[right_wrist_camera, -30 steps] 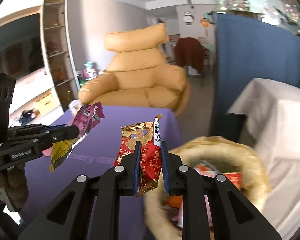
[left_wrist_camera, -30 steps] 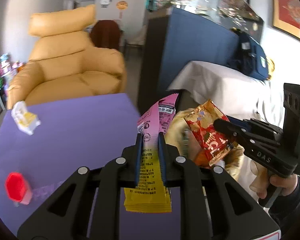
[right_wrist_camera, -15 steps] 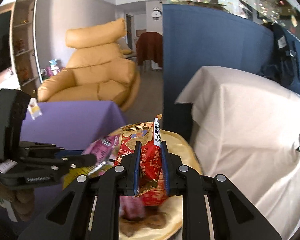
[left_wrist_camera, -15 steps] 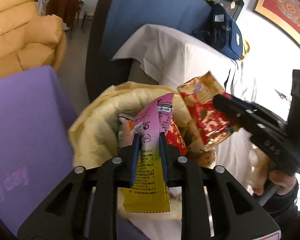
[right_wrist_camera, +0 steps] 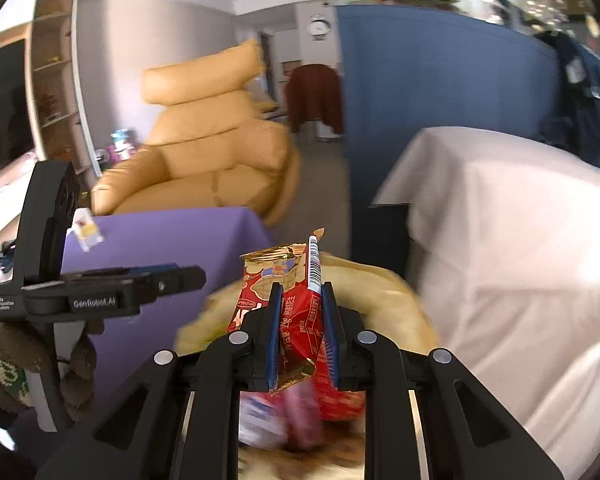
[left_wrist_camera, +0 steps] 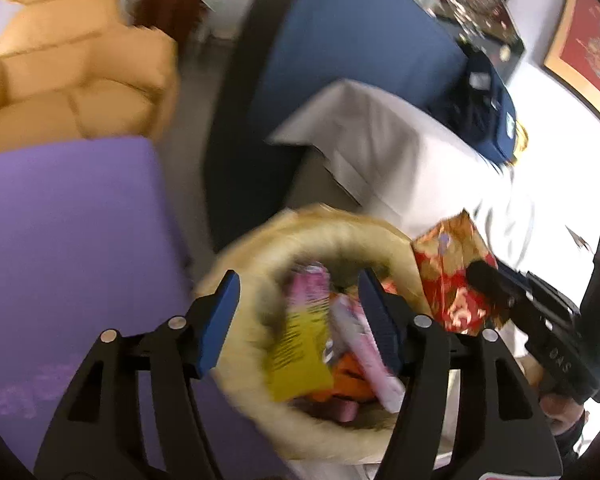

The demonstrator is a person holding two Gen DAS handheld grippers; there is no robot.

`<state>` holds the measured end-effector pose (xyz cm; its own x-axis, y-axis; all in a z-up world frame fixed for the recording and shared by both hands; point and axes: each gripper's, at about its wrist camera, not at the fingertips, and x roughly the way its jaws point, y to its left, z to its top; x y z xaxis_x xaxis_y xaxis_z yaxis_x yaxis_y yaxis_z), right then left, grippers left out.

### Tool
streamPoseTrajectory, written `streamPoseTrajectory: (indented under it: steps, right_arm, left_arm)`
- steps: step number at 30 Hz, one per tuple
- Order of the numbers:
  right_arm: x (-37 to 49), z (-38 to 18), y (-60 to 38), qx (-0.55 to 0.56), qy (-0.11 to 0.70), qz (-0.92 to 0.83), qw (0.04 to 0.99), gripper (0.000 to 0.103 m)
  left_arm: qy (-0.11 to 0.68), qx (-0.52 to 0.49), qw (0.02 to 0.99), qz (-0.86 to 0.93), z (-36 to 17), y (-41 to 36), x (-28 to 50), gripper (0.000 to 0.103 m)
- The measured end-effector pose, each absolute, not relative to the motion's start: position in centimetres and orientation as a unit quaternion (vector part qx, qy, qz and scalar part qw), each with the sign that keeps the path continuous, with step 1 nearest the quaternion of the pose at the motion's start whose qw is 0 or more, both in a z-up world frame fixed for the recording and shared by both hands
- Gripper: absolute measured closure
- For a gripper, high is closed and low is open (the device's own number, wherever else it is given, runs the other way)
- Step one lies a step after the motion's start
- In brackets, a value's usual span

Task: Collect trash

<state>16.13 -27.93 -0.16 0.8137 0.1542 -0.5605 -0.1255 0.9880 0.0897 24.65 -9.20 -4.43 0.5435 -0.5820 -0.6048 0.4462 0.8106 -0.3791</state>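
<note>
My left gripper (left_wrist_camera: pixel 298 280) hangs over a tan, soft-rimmed basket (left_wrist_camera: pixel 340 232), and its jaws are opening. The pink and yellow wrapper (left_wrist_camera: pixel 300 344) has slipped free of the pads and lies tilted inside the basket among other wrappers. My right gripper (right_wrist_camera: pixel 301 288) is shut on a red and gold snack wrapper (right_wrist_camera: pixel 300 320) just above the basket's rim (right_wrist_camera: pixel 380 280). The left wrist view shows that red wrapper (left_wrist_camera: pixel 448 280) at the basket's right edge, with the right gripper (left_wrist_camera: pixel 496 286) behind it. The left gripper (right_wrist_camera: pixel 188 276) appears from the side in the right wrist view.
A purple table (left_wrist_camera: pixel 60 240) borders the basket on the left, with a small white and yellow scrap (right_wrist_camera: pixel 86 230) on it. A white-draped piece of furniture (left_wrist_camera: pixel 380 152) stands right of the basket, a blue partition (left_wrist_camera: pixel 340 60) behind, and a yellow armchair (left_wrist_camera: pixel 80 80) beyond the table.
The left gripper swung from above the purple table to over the basket, opened, and let go of the pink and yellow wrapper. The right gripper carried the red wrapper over the basket.
</note>
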Motion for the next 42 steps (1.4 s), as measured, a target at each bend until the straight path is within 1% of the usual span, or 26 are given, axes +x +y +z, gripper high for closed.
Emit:
streamPoseTrajectory:
  steps: [4,8,11,14,16,17,19,20,21,22,27,32,38,42]
  right_arm:
    - [18.3,-1.8,-24.8,0.022,0.321,0.106,0.941,0.084]
    - [21.1,-5.3,-22.6,-0.025,0.381,0.089,0.92,0.084]
    - [21.8,-7.3,-22.9,-0.035,0.423,0.065,0.903,0.084]
    - [21.4,-8.1,-23.8,-0.036,0.438,0.046,0.897,0.084]
    - [21.0,-8.2,-24.3,-0.031,0.441,0.037,0.896,0.084]
    - [20.7,-8.2,-24.6,-0.022,0.442,0.039,0.896,0.084]
    - [20.2,-8.0,-24.9,-0.004,0.439,0.047,0.897,0.077]
    - [20.0,-7.8,-25.1,0.003,0.437,0.045,0.898,0.072]
    - [19.7,-7.4,-25.2,0.007,0.432,0.043,0.901,0.06]
    - [19.3,-7.2,-25.2,0.01,0.427,0.043,0.903,0.054]
    - [15.8,-4.9,-25.6,0.026,0.381,0.004,0.924,0.052]
    - [10.6,-2.4,-24.7,0.07,0.349,0.045,0.933,0.052]
    - [4.7,-1.5,-20.6,0.064,0.343,0.088,0.933,0.052]
    - [1.8,-1.1,-17.9,0.073,0.339,0.126,0.93,0.052]
  left_arm:
    - [0.379,-0.092,0.885,-0.255,-4.2,-6.5,23.9,0.043]
    - [0.384,-0.071,0.89,-0.237,-4.7,-4.6,22.3,0.039]
    - [0.391,-0.065,0.889,-0.228,-5.1,-2.9,20.6,0.036]
    - [0.402,-0.06,0.889,-0.212,-5.5,-1.7,18.6,0.03]
    - [0.407,-0.045,0.89,-0.201,-5.7,-1.3,16.8,0.029]
    - [0.407,-0.039,0.891,-0.199,-5.7,-1.1,16.0,0.029]
    - [0.401,-0.028,0.896,-0.19,-5.6,-0.4,13.8,0.029]
    - [0.396,-0.023,0.899,-0.184,-5.4,0.1,12.7,0.029]
    - [0.392,-0.02,0.902,-0.181,-5.2,0.5,11.9,0.029]
    - [0.387,-0.02,0.904,-0.179,-4.9,1.0,10.8,0.029]
    - [0.374,-0.044,0.911,-0.17,-3.2,3.4,6.9,0.029]
    - [0.348,-0.035,0.925,-0.15,-1.9,4.7,3.2,0.029]
    - [0.304,0.016,0.949,-0.076,-0.2,4.6,0.3,0.029]
    - [0.311,0.021,0.947,-0.079,0.0,4.3,-0.4,0.029]
